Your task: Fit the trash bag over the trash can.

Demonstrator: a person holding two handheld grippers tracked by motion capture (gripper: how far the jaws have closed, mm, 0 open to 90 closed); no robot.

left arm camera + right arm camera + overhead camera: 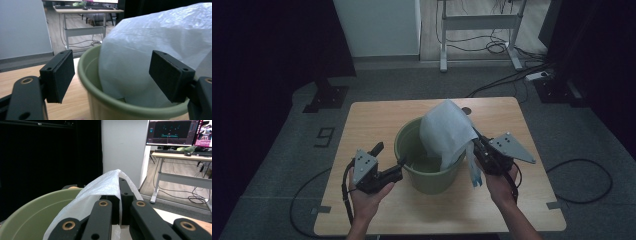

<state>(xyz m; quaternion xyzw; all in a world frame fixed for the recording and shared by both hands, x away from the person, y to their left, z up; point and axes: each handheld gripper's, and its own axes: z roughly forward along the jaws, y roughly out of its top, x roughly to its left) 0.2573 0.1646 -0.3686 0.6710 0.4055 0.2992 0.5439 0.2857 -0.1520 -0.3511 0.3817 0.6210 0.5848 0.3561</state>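
High view: green bucket (428, 160) sits mid-tabletop (377, 120), slightly toward the near edge. White plastic bag (446, 131) billows up out of the bucket, draped over its right rim, with a loose tail hanging outside down the right wall. Right gripper (479, 150) at the bucket's right rim, jaws pinched closed on the bag's edge; right gripper view confirms it, the two black jaws pressed together with the white film (105, 185) caught between and folded over them, green rim at lower left. Left gripper (388, 162) near the bucket's left wall, jaws spread wide apart, nothing between the pads. Left gripper view: the two pads (60, 75) straddle the bucket's near rim (100, 100) without touching it, bag (155, 45) bulging above the rim behind them. Both hands come in from the near edge of the tabletop.
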